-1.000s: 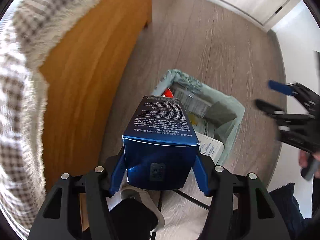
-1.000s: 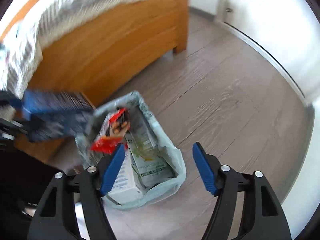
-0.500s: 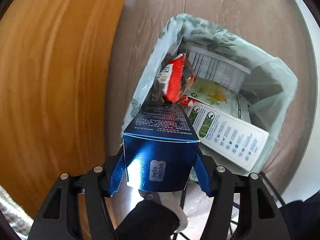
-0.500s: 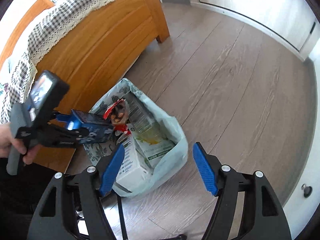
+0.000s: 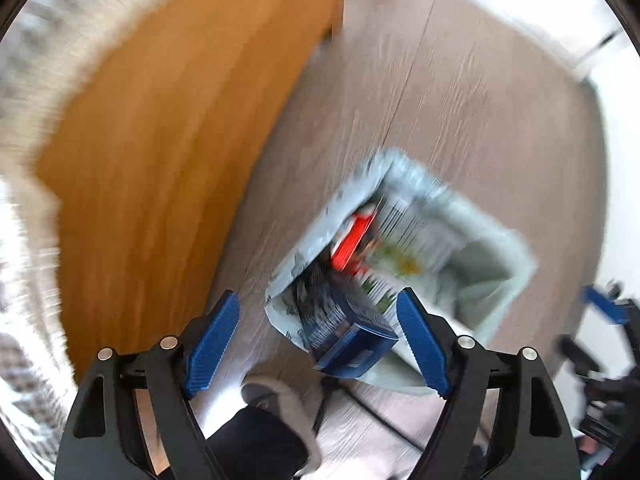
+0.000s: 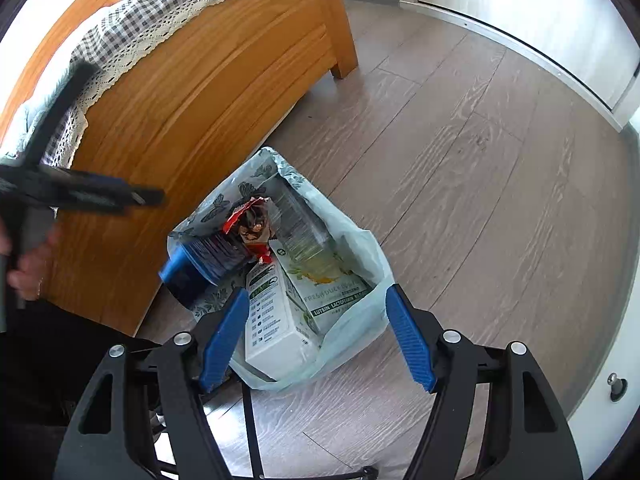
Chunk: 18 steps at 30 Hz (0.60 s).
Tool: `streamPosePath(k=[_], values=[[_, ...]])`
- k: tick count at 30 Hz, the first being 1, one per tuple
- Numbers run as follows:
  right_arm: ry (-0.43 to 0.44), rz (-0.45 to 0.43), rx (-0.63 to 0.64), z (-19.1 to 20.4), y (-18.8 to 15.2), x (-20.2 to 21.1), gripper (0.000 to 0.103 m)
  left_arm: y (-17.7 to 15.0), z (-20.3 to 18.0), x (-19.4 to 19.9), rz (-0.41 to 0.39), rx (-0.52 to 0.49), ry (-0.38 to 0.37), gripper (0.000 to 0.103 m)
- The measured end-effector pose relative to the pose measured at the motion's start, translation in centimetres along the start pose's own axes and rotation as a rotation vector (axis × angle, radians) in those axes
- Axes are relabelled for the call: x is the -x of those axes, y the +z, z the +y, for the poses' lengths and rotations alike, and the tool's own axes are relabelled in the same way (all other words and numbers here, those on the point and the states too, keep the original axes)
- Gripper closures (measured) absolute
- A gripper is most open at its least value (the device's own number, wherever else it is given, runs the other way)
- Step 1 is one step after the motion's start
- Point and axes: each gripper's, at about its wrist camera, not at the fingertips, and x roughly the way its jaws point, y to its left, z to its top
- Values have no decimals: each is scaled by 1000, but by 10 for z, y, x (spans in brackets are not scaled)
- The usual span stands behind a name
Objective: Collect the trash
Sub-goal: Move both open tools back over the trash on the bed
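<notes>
Blue box [image 6: 204,258]: released, now lodged in trash bag [image 6: 360,248] mouth beside red wrapper [image 6: 250,222]. Left gripper [image 5: 316,336] opening, empty; right gripper [image 6: 316,330] wide, empty. 1 item collected.

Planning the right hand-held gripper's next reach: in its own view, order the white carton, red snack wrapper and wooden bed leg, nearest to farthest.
1. White carton, in the bag, by the right hand-held gripper.
2. Red snack wrapper, deeper in the bag.
3. Wooden bed leg, far across the floor.
</notes>
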Motion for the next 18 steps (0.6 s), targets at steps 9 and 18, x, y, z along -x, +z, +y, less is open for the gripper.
streamPosePath(k=[9, 18], values=[[-24, -17, 80, 30, 8, 20, 35, -63, 46, 117, -289, 134, -154, 20], [-111, -82, 240, 100, 38, 63, 35, -114, 101, 203, -563, 242, -195, 20]])
